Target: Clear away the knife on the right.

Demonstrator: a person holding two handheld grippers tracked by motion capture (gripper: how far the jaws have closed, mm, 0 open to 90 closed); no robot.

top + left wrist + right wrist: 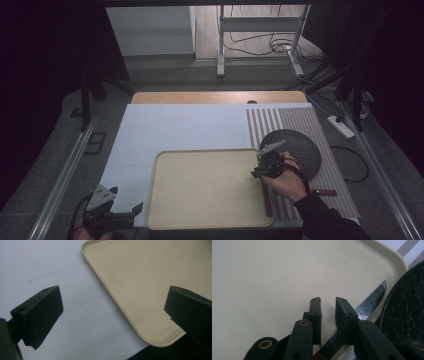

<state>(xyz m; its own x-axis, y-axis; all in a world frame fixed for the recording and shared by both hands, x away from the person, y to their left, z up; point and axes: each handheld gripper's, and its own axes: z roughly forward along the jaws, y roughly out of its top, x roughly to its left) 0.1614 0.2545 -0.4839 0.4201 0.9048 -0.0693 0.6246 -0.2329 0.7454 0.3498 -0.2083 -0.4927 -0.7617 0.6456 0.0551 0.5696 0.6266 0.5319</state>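
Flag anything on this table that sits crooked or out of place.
The knife lies on the right rim of the cream tray, blade over the tray floor and handle toward the striped mat, so it rests tilted instead of flat. The right gripper sits just above it, jaws slightly apart. The dark plate looks fine.

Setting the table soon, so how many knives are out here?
1: the knife lies along the right edge of the tray, beside the dark plate, under the right gripper. None seems hidden.
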